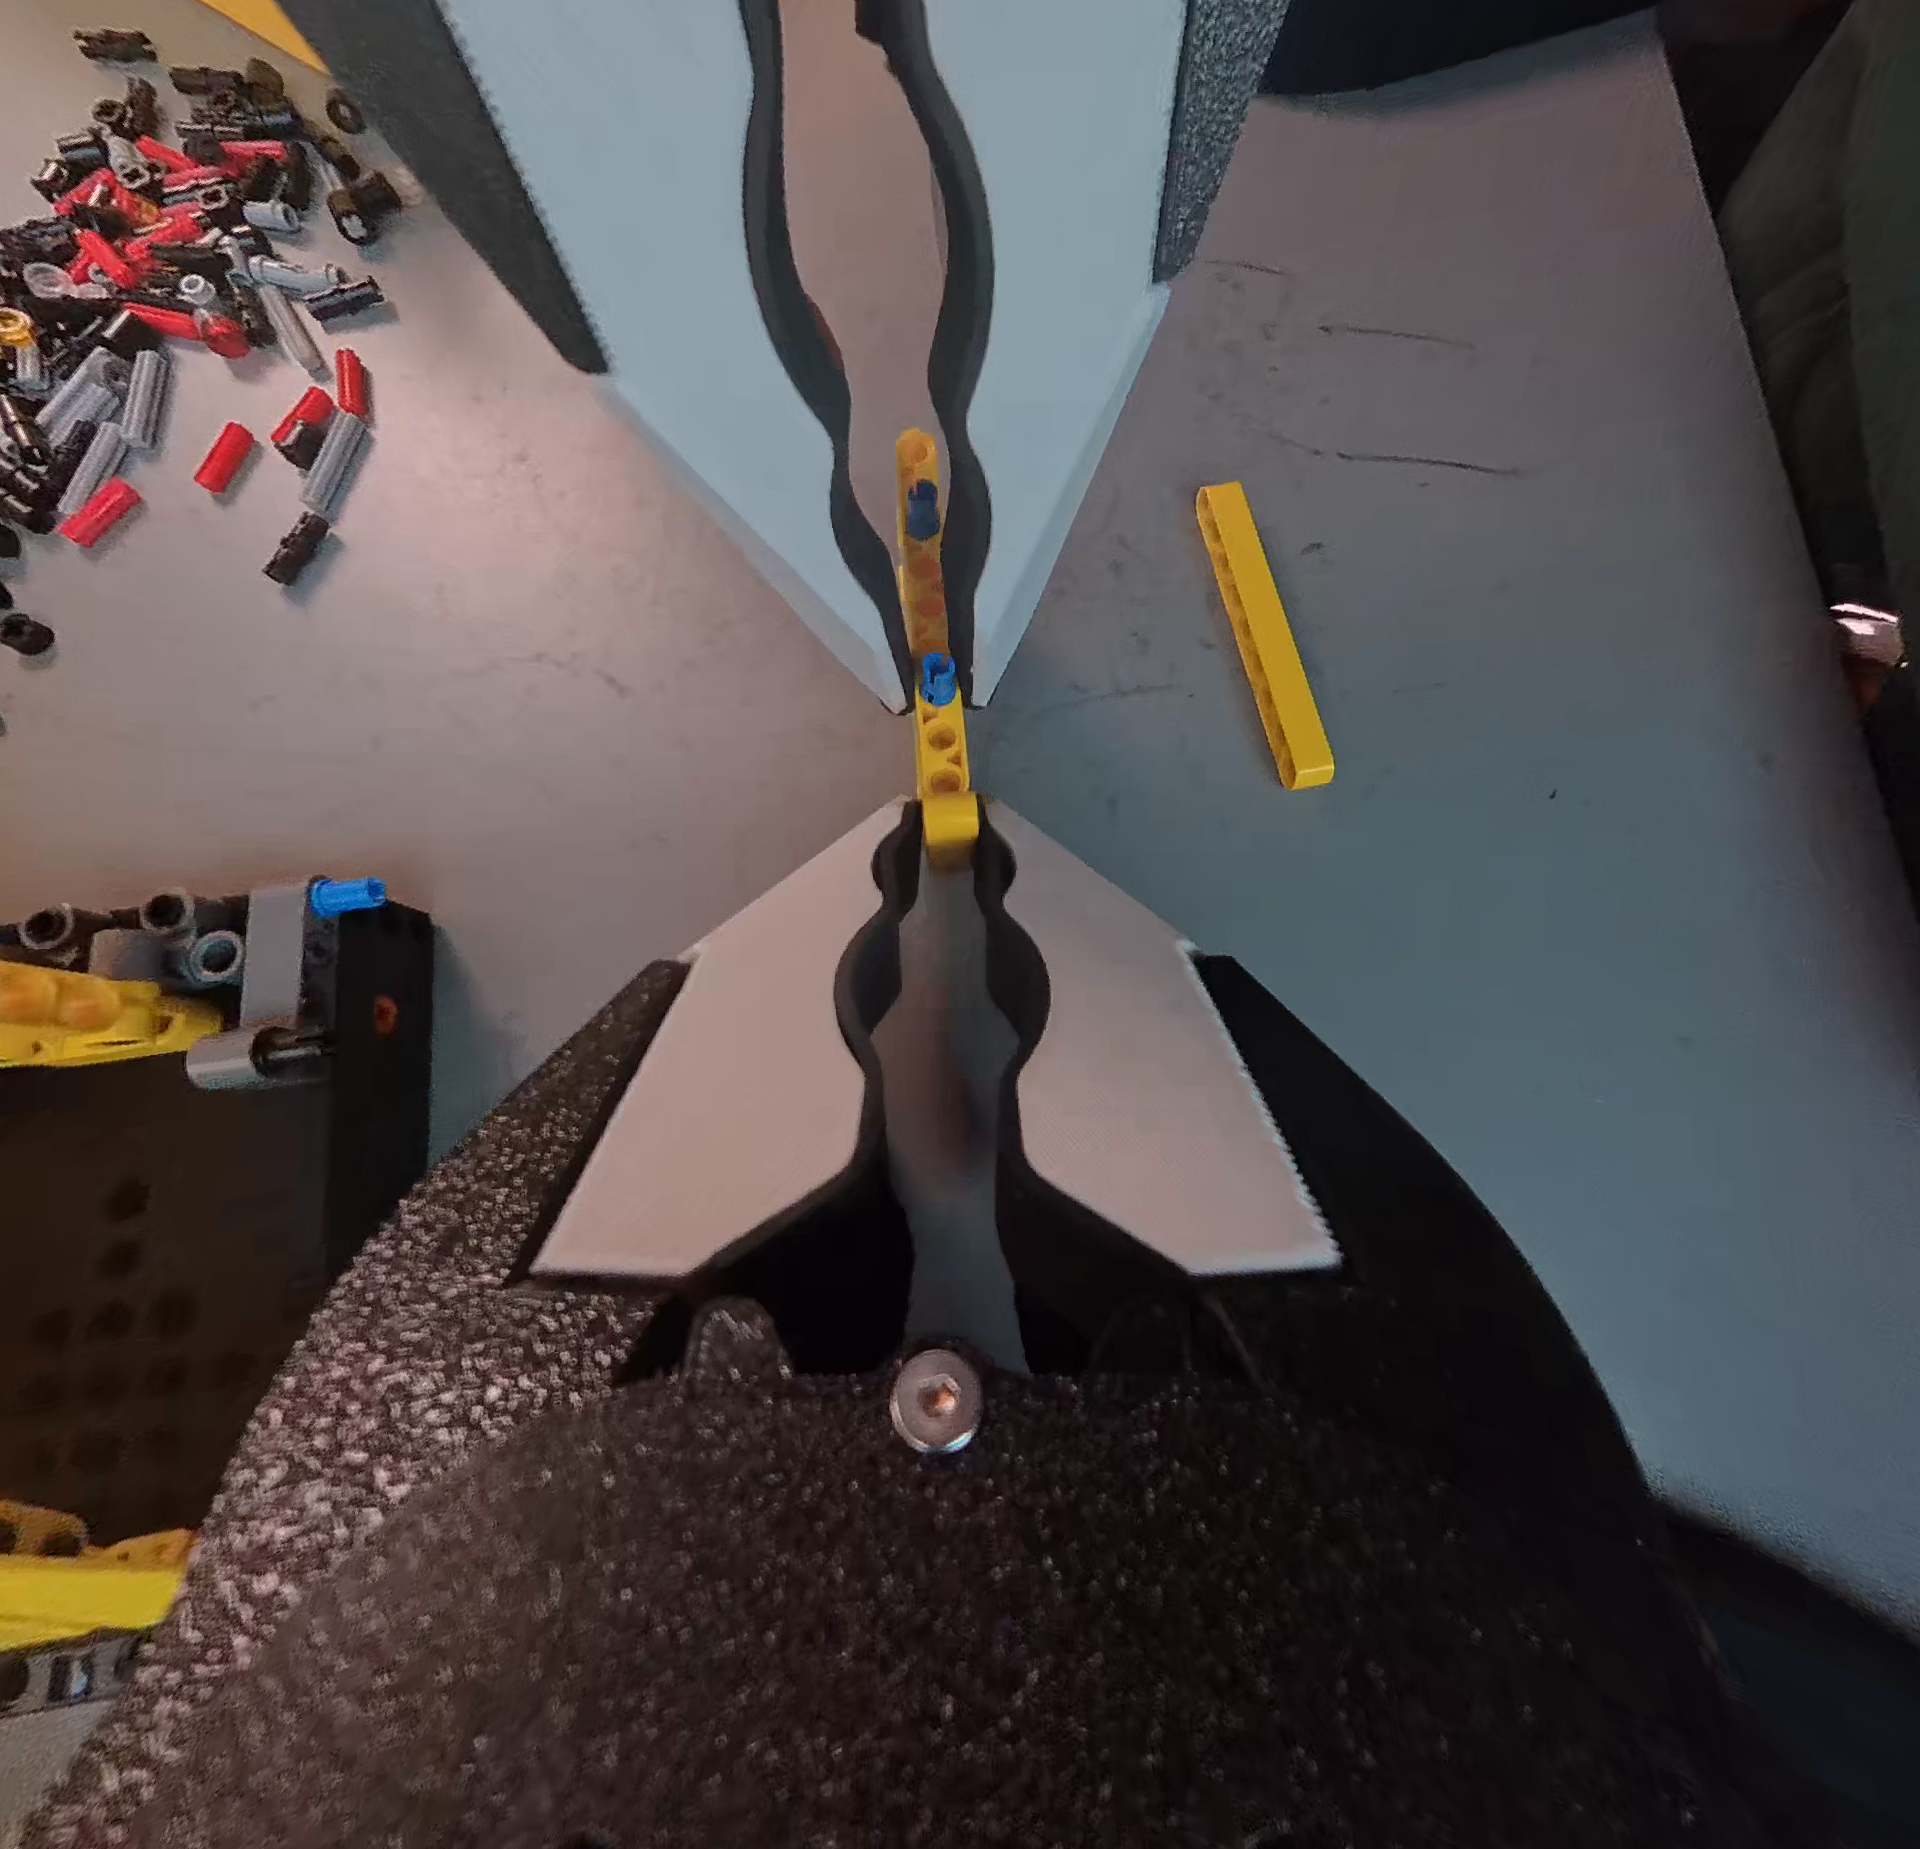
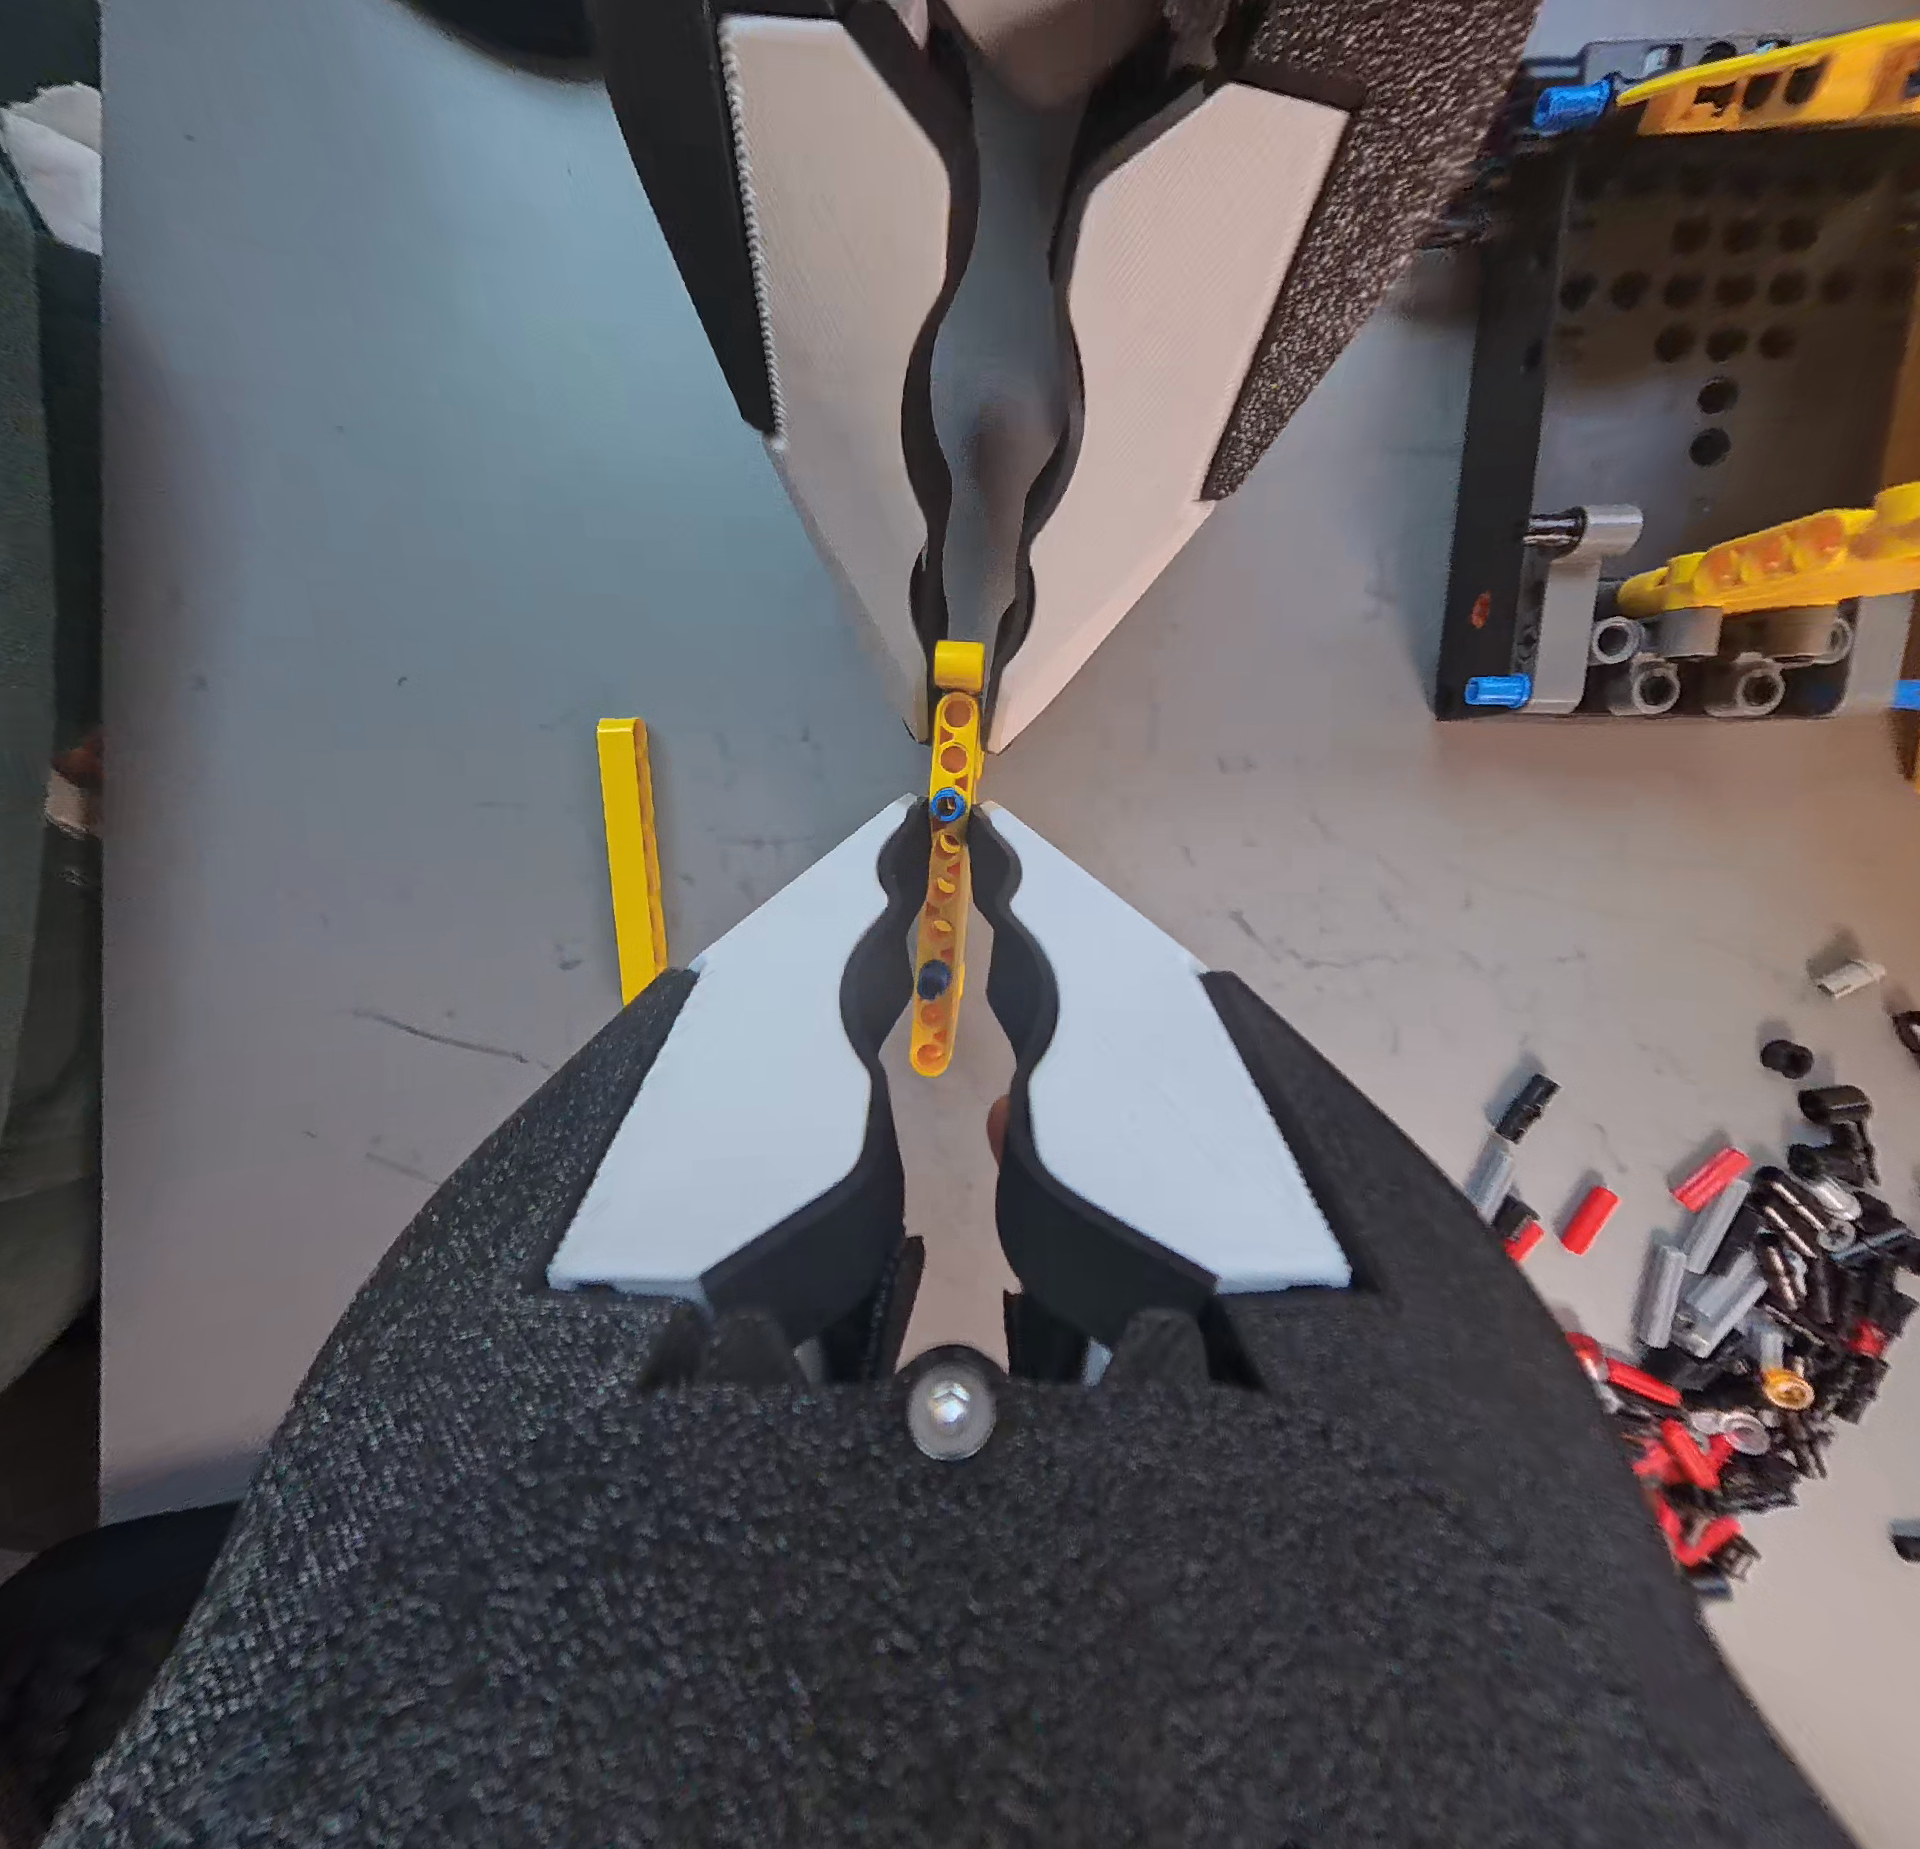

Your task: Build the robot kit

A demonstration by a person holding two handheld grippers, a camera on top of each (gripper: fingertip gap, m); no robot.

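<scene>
Between the two facing grippers, a yellow beam [image 1: 943,750] with two blue pins [image 1: 936,679] is clamped: left gripper [image 1: 948,812] pinches one end, right gripper [image 2: 948,807] grips the other. Another beam [image 1: 1263,636] lies nearby; no writing is readable.

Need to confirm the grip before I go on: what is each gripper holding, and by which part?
Both hold the same yellow holed beam with two blue pins. The left gripper pinches one end; the right gripper clamps it at a blue pin, the rest lying between its fingers.

yellow beam [image 1: 942,760] ends hidden inside tongs, black baseplate [image 1: 187,1228] cut off, person's sleeve [image 1: 1829,241] blurred
</scene>
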